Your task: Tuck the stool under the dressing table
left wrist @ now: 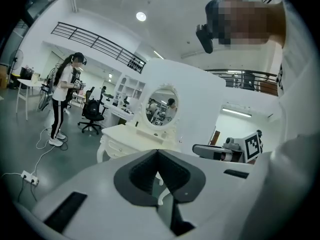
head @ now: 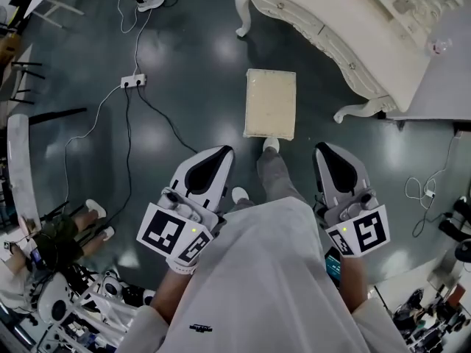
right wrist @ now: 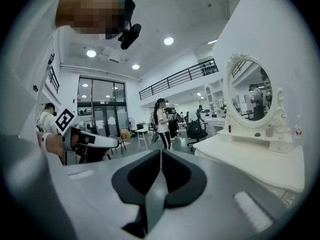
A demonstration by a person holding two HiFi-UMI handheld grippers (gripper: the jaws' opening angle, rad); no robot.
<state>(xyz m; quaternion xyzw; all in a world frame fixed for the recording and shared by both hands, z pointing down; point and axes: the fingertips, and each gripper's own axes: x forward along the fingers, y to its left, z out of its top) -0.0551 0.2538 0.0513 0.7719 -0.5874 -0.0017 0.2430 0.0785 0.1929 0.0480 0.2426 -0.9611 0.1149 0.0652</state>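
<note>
On the shiny dark grey floor [head: 199, 50] in front of us stands the small stool with the flat, cream, padded seat [head: 270, 103]. It is out in the open, not under anything yet. The big cream dressing table with curly carved legs [head: 346, 20] is just past it, up and to the right in the head view. One curly table leg is near the stool's far right corner. The tip of our pale shoe [head: 271, 145] is right at the stool's near edge.

We hold both tools low and close to our body, well apart from the stool. The left gripper [head: 221, 153] has its dark pads pressed together with nothing between them. The right gripper [head: 327, 150] is closed the same way and is empty too.

We think the seat is soft on top and hard underneath. The stool looks small, so it is likely light. We cannot see its legs, because the seat hides them from above. The floor looks smooth, so the stool should slide well. If we push it up high and fast, it might tip or bump a table leg.

The soft top would squash, so it is a poor place to pinch. We think the best plan is to open both sets of jaws and take the hard rim of the seat, one tool on each long side. Then we can guide it straight in between the table legs.
</note>
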